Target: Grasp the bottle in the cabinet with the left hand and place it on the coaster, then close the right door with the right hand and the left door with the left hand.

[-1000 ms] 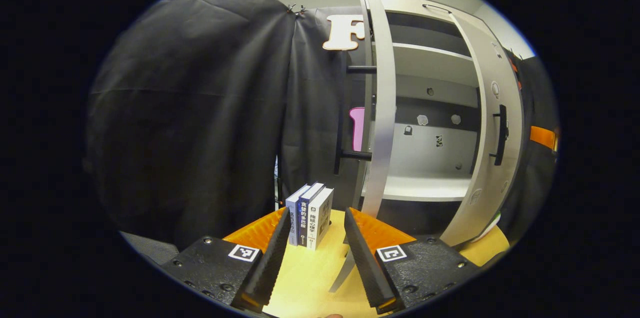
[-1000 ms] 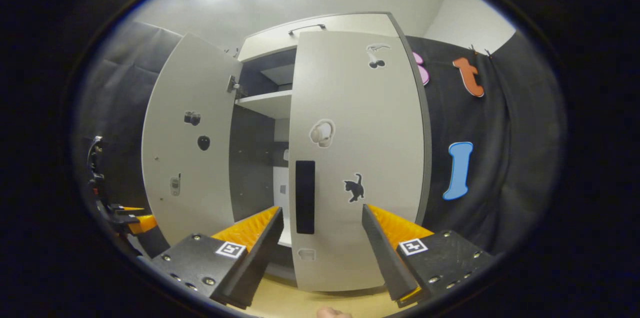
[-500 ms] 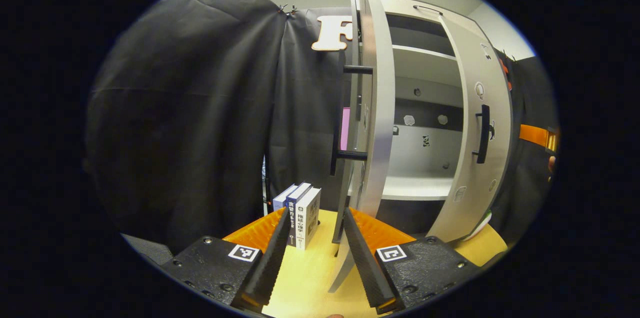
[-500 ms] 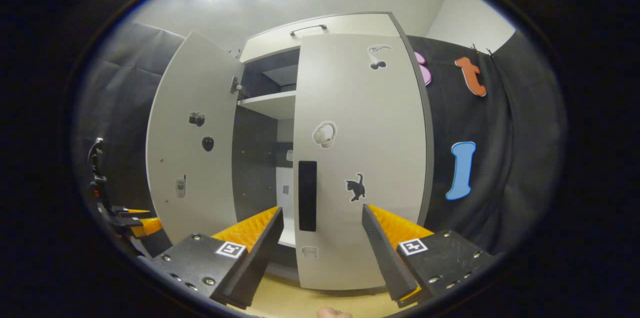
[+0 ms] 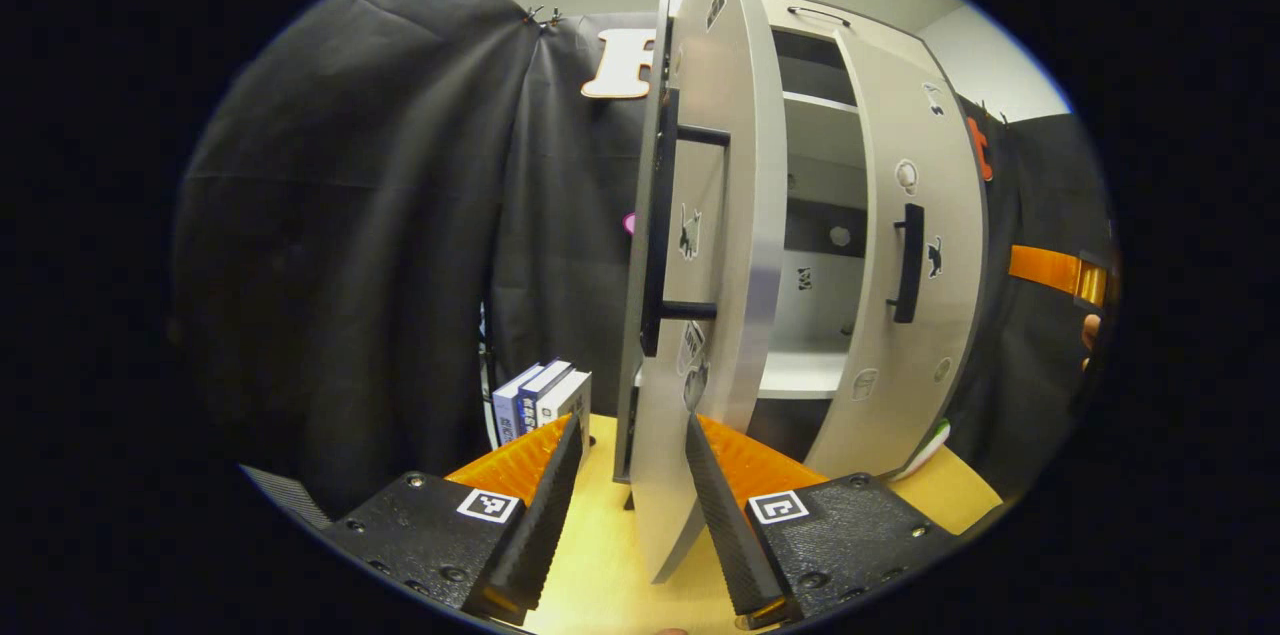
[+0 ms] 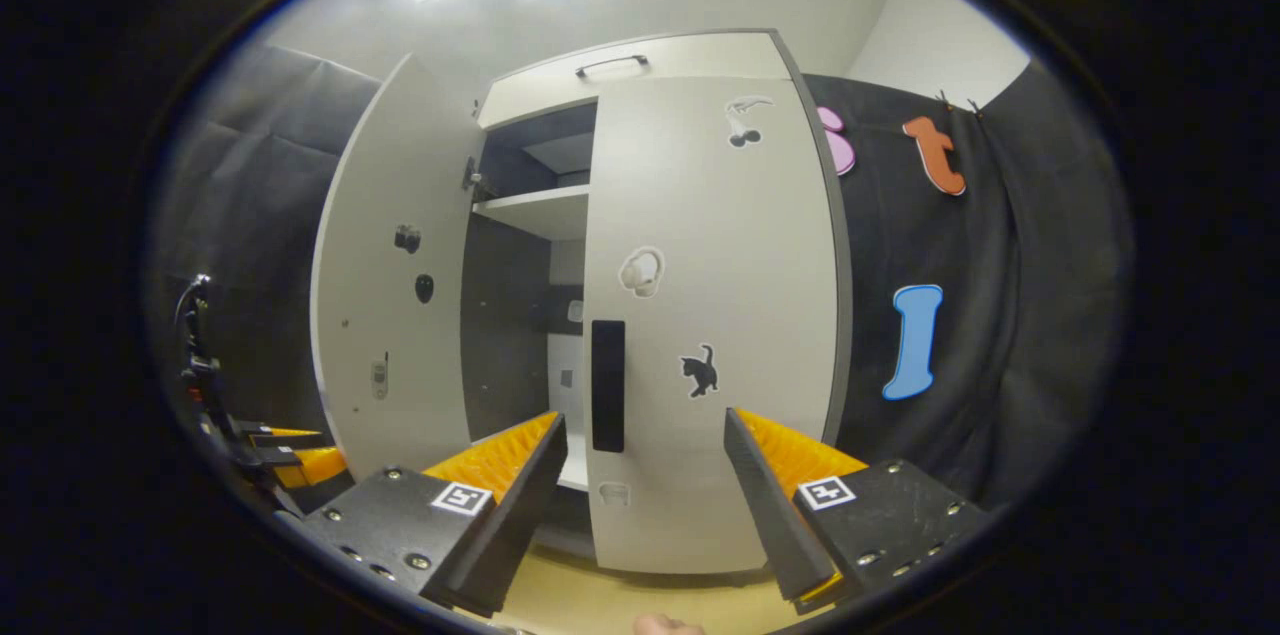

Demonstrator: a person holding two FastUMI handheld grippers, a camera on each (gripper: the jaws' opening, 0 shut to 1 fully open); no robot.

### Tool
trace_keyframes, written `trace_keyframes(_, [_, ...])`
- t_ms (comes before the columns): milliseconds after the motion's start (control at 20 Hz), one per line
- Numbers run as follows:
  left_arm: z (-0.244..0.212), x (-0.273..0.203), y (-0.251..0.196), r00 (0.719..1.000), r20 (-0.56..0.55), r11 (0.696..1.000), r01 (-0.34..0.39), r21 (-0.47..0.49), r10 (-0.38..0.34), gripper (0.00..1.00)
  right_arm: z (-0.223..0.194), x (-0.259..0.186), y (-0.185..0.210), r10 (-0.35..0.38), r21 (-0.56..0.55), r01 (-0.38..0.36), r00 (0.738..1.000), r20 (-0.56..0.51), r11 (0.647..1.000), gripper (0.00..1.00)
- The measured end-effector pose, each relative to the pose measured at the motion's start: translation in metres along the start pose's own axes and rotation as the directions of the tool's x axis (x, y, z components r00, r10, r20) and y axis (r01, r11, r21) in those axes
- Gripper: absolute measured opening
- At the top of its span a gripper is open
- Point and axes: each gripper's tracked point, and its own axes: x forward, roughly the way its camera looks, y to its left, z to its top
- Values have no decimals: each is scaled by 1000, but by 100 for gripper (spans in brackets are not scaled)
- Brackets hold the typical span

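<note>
The left claw (image 5: 625,495) gapes unclenched, the left door's (image 5: 715,245) edge between its fingers. The right claw (image 6: 645,485) is spread, facing the nearly closed right door (image 6: 715,315).

In the left gripper view the left door (image 5: 715,245) stands edge-on and hides much of the cabinet (image 5: 820,215) inside; its foot is behind the left claw (image 5: 628,505). The books (image 5: 535,400) are partly behind a finger (image 5: 545,505). The stickers (image 5: 905,177) on the right door (image 5: 900,265) are too small to make out. The right claw (image 5: 1062,270) is cut off at the edge
</note>
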Motion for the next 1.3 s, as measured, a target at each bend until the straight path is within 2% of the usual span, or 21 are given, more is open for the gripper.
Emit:
trace_keyframes(250, [-2, 9, -34, 997, -6, 997, 72, 15, -71, 69, 0, -8, -11, -24, -2, 24, 1000, -2, 1000, 95])
trace_keyframes(300, [-2, 11, -41, 996, -5, 996, 85, 13, -85, 69, 0, -9, -14, -29, -1, 29, 1000, -2, 1000, 93])
trace_keyframes(500, [-1, 18, -65, 991, -5, 991, 135, -11, -135, 69, 0, -13, -21, -45, 0, 45, 999, -3, 999, 95])
trace_keyframes(550, [-1, 19, -70, 989, -5, 989, 147, -7, -147, 70, 0, -13, -22, -49, -2, 49, 999, -4, 999, 93])
trace_keyframes(600, [0, 21, -73, 988, -4, 988, 152, 2, -152, 69, 0, -14, -24, -54, -3, 54, 999, -5, 999, 96])
trace_keyframes(750, [-1, 24, -80, 986, -8, 986, 167, 14, -166, 70, 1, -16, -28, -64, -1, 64, 998, -4, 998, 96])
trace_keyframes(800, [-1, 24, -81, 986, -9, 986, 169, 12, -169, 75, 0, -17, -29, -68, -1, 68, 998, -3, 998, 96])
trace_keyframes(850, [0, 25, -81, 985, -9, 985, 170, 12, -170, 65, -1, -19, -32, -71, 1, 71, 997, -4, 997, 96])
trace_keyframes(1000, [-2, 26, -81, 986, -12, 986, 168, 15, -168, 65, -1, -18, -35, -75, 6, 75, 997, -9, 997, 96])
trace_keyframes(1050, [-1, 25, -82, 986, -11, 986, 167, 16, -166, 70, -1, -17, -36, -75, 6, 75, 997, -10, 997, 96])
trace_keyframes(1250, [-2, 26, -83, 986, -13, 986, 165, 17, -164, 70, -1, -18, -34, -71, 4, 71, 997, -10, 997, 96])
trace_keyframes(1300, [-1, 26, -83, 986, -14, 986, 164, 19, -163, 65, -2, -18, -33, -70, 4, 70, 998, -11, 998, 95])
